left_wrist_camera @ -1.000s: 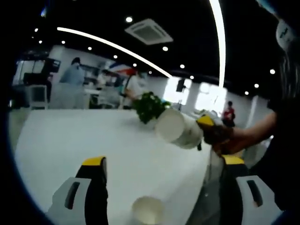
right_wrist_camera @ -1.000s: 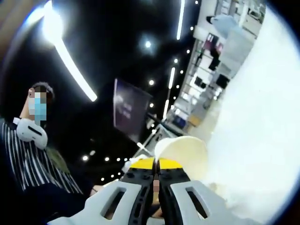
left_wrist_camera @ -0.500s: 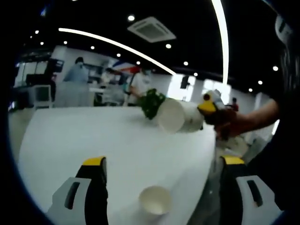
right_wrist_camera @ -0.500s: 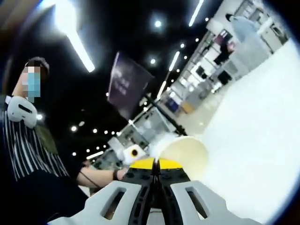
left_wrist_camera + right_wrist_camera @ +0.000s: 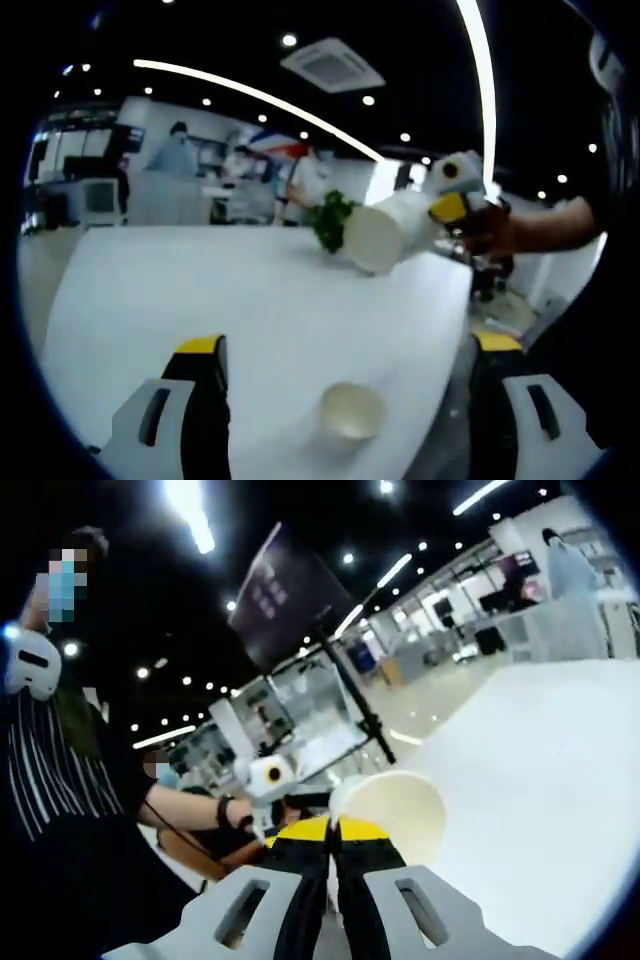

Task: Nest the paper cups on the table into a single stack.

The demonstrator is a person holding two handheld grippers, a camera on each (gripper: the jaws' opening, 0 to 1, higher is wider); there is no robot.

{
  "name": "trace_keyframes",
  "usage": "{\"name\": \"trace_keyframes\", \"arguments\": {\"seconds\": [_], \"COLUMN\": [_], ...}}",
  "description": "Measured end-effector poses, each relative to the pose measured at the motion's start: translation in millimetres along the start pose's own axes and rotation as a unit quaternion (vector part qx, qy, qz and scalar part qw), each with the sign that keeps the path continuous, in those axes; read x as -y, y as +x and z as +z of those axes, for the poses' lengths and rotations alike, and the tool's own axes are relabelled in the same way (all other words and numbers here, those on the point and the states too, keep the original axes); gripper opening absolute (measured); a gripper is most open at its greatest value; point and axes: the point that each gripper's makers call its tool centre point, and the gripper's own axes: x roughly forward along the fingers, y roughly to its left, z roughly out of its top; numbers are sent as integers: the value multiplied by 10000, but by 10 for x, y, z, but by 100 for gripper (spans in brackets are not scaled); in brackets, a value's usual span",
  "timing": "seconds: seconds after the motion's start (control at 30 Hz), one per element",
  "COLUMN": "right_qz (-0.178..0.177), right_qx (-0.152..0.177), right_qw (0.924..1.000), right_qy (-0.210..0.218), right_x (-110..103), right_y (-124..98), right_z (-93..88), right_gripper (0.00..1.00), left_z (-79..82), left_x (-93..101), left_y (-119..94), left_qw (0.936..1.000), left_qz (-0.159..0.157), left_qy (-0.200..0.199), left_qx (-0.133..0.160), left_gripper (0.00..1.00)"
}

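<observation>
From the left gripper view I see my left claw (image 5: 345, 400) spread wide over the near edge of the white bench (image 5: 200, 290), nothing between its jaws. A paper cup (image 5: 351, 411) stands upright on the bench between them, near the edge, mouth up, plain white and empty. Farther off and to the right, my right claw (image 5: 447, 208) comes in, held in a hand (image 5: 492, 228), carrying a second cup (image 5: 385, 232) above the bench; it is tipped on its side with its open mouth facing the camera. A green plant (image 5: 328, 222) sits on the bench just behind that cup, and people stand in the room far beyond

The right gripper view gives me the grip itself: my right claw (image 5: 333, 832) is pressed together on the rim of the second cup (image 5: 392, 815), the yellow tips nipping the near wall. I look into its cream inside, which is empty. To the left a person (image 5: 60, 780) in a striped top stands close, and the bench (image 5: 540, 780) stretches away on the right
</observation>
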Motion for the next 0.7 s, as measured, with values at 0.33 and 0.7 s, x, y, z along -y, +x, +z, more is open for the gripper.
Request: {"name": "trace_keyframes", "arguments": {"seconds": [0.33,0.7], "right_qz": [-193,-266], "right_qx": [-851,-1748], "right_qw": [9930,9756], "right_qy": [-796,-1298], "right_x": [-28,-55], "right_y": [131,260], "right_z": [-40,-190], "right_gripper": [0,0], "left_z": [-166,-369], "left_x": [-108,-105], "left_y": [-100,-139], "left_qw": [9999,9990], "left_qz": [103,36], "left_qy": [25,200], "left_qx": [-122,-391], "left_gripper": [98,96]}}
